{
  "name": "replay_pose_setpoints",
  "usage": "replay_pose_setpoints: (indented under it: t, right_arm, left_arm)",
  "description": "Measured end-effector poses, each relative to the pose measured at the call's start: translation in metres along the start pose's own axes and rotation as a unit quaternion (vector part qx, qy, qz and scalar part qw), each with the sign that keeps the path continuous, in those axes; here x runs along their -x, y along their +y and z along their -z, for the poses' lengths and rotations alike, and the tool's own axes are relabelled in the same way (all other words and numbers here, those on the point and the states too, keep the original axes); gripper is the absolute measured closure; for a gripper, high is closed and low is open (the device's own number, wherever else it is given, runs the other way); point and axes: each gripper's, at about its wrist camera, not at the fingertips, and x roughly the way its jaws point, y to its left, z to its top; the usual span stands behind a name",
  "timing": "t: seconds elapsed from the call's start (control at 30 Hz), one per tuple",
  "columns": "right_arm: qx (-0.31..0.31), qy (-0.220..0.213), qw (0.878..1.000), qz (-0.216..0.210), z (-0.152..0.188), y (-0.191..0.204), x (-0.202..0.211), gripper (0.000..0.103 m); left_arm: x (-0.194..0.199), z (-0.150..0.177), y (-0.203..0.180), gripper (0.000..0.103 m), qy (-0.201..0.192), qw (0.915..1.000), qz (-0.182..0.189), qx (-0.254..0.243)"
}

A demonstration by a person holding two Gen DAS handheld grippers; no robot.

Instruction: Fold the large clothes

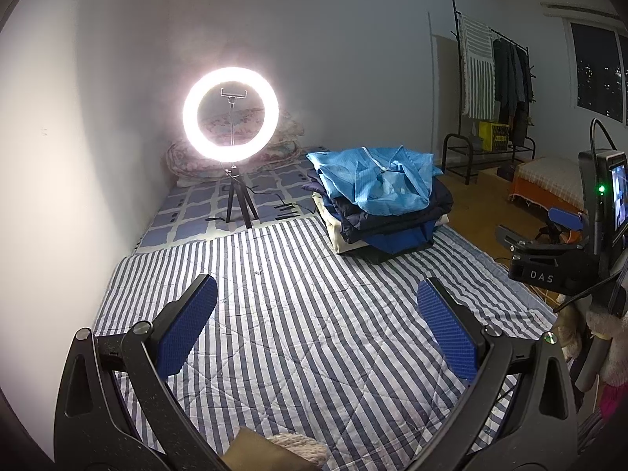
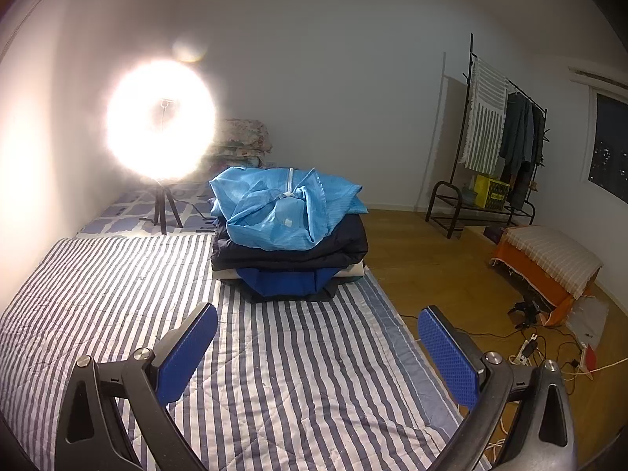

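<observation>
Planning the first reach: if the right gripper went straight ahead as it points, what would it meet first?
Probably the striped quilt, then the clothes pile; the open right gripper aims at it, depth unclear.

Left tongs (image 1: 317, 327) and right tongs (image 2: 317, 357) both gape wide, empty

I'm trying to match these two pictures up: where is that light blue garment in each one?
Left wrist view: light blue garment tops the clothes pile, right of centre.
Right wrist view: light blue garment tops the pile, near centre.
Shared landmark: ring light, left of the pile.
</observation>
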Motion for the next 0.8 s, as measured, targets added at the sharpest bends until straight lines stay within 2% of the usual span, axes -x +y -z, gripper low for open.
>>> replay_pose_setpoints:
  t: [0.8]
  right_arm:
    - [-0.001,0.003,1.000,-0.008,0.0034,0.0035,-0.0006,0.000]
  left_arm:
    - [-0.0004,0.0034,0.0009,0.000,-0.001,1.0000,-0.005,-0.003]
